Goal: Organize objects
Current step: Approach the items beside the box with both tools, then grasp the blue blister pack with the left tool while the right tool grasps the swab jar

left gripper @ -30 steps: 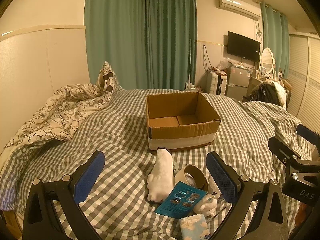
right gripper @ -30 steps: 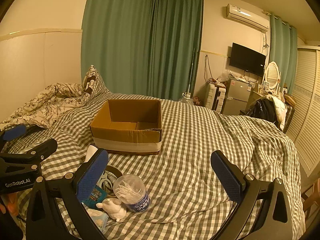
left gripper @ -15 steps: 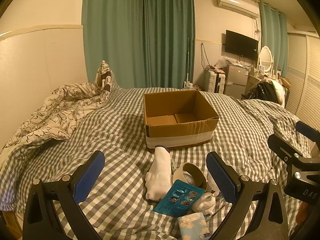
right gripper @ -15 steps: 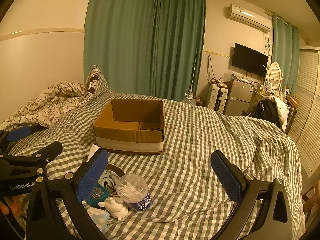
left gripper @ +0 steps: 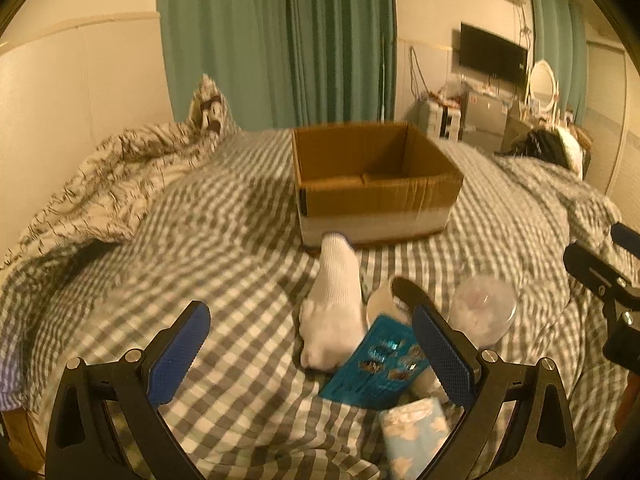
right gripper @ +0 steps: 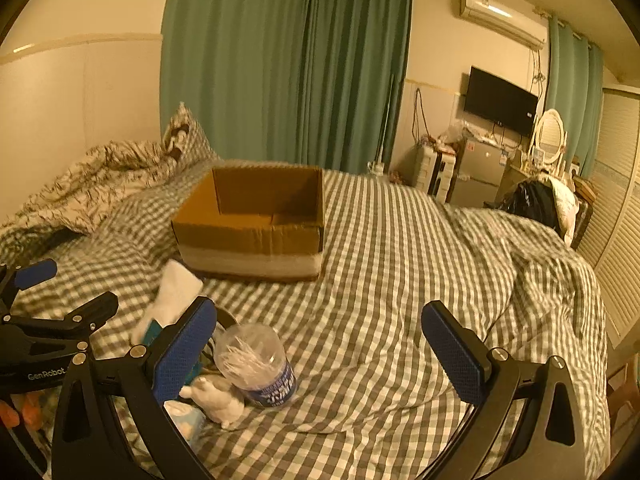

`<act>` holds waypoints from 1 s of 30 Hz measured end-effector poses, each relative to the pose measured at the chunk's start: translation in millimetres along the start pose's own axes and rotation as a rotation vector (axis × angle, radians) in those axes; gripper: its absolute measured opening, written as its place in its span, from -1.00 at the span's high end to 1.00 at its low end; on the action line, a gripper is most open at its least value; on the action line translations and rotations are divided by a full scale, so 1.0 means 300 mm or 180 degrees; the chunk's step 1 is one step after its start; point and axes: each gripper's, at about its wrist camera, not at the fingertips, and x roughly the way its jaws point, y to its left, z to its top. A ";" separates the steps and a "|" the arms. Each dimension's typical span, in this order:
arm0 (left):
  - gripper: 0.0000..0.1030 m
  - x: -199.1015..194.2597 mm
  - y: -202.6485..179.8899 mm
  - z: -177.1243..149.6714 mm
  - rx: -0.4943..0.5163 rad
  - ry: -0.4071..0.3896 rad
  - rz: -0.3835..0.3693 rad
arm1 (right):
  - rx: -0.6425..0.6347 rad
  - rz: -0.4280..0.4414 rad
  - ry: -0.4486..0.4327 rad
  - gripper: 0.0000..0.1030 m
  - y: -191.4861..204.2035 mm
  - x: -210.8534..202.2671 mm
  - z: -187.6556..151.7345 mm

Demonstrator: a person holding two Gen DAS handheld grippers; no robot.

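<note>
An open, empty cardboard box (left gripper: 372,184) (right gripper: 256,224) stands on the checked bed. In front of it lie a white sock (left gripper: 334,300) (right gripper: 172,296), a tape roll (left gripper: 390,300), a teal card (left gripper: 374,372), a clear tub of cotton swabs (left gripper: 482,312) (right gripper: 256,364), a small white figurine (right gripper: 216,398) and a tissue pack (left gripper: 416,436). My left gripper (left gripper: 312,356) is open and empty just short of the sock. My right gripper (right gripper: 320,352) is open and empty, to the right of the tub.
A rumpled patterned duvet (left gripper: 108,188) and a pillow (left gripper: 210,108) lie at the left by the wall. Green curtains (right gripper: 288,60) hang behind the bed. A fridge, a TV (right gripper: 500,100) and shutter doors stand at the right.
Both grippers have moved forward and lower toward the objects; the box and items look larger. Nothing was taken hold of.
</note>
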 end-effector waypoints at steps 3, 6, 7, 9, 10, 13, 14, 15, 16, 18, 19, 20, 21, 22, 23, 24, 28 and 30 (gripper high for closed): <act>-0.99 0.050 -0.025 -0.040 0.0082 0.0159 -0.0023 | -0.0017 0.0014 0.0144 -0.99 0.005 0.054 -0.027; -0.99 0.083 -0.054 -0.076 0.0183 0.0281 -0.0112 | -0.0048 0.0057 0.0242 -0.99 0.014 0.089 -0.048; -0.99 0.091 -0.065 -0.085 0.0226 0.0297 -0.0132 | -0.0059 0.0064 0.0269 -0.99 0.017 0.100 -0.054; -0.99 0.105 -0.082 -0.098 0.0308 0.0319 -0.0177 | -0.0074 0.0074 0.0302 -0.99 0.020 0.114 -0.060; -0.99 0.113 -0.090 -0.104 0.0347 0.0328 -0.0208 | -0.0077 0.0079 0.0315 -0.99 0.022 0.121 -0.063; -0.86 0.143 -0.100 -0.116 0.0417 0.0374 -0.0261 | -0.0079 0.0080 0.0353 -0.99 0.031 0.138 -0.065; -0.74 0.159 -0.102 -0.118 0.0430 0.0404 -0.0283 | -0.0080 0.0081 0.0365 -0.99 0.032 0.141 -0.066; -0.68 0.173 -0.105 -0.125 0.0440 0.0438 -0.0318 | -0.0080 0.0083 0.0379 -0.99 0.034 0.147 -0.068; -0.53 0.187 -0.104 -0.131 0.0450 0.0483 -0.0387 | -0.0084 0.0085 0.0393 -0.99 0.037 0.152 -0.069; -0.24 0.201 -0.094 -0.136 0.0418 0.0550 -0.0573 | -0.0098 0.0088 0.0421 -0.99 0.044 0.163 -0.071; -0.07 0.204 -0.091 -0.137 0.0415 0.0576 -0.0645 | -0.0108 0.0090 0.0437 -0.99 0.049 0.170 -0.073; 0.15 0.205 -0.089 -0.136 0.0422 0.0572 -0.0645 | -0.0116 0.0092 0.0452 -0.99 0.053 0.177 -0.074; 0.22 0.204 -0.085 -0.136 0.0412 0.0568 -0.0657 | -0.0127 0.0099 0.0472 -0.99 0.059 0.186 -0.077; 0.38 0.200 -0.077 -0.132 0.0368 0.0564 -0.0693 | -0.0133 0.0105 0.0486 -0.99 0.064 0.193 -0.080; 0.53 0.195 -0.064 -0.127 0.0318 0.0542 -0.0709 | -0.0141 0.0117 0.0504 -0.99 0.070 0.201 -0.083; 0.59 0.190 -0.055 -0.122 0.0282 0.0525 -0.0733 | -0.0150 0.0136 0.0528 -0.99 0.077 0.212 -0.085; 0.84 0.179 -0.026 -0.100 0.0224 0.0494 -0.0809 | -0.0181 0.0195 0.0596 -0.99 0.106 0.243 -0.091; 0.85 0.181 -0.024 -0.100 0.0213 0.0511 -0.0813 | -0.0213 0.0215 0.0621 -0.99 0.123 0.255 -0.098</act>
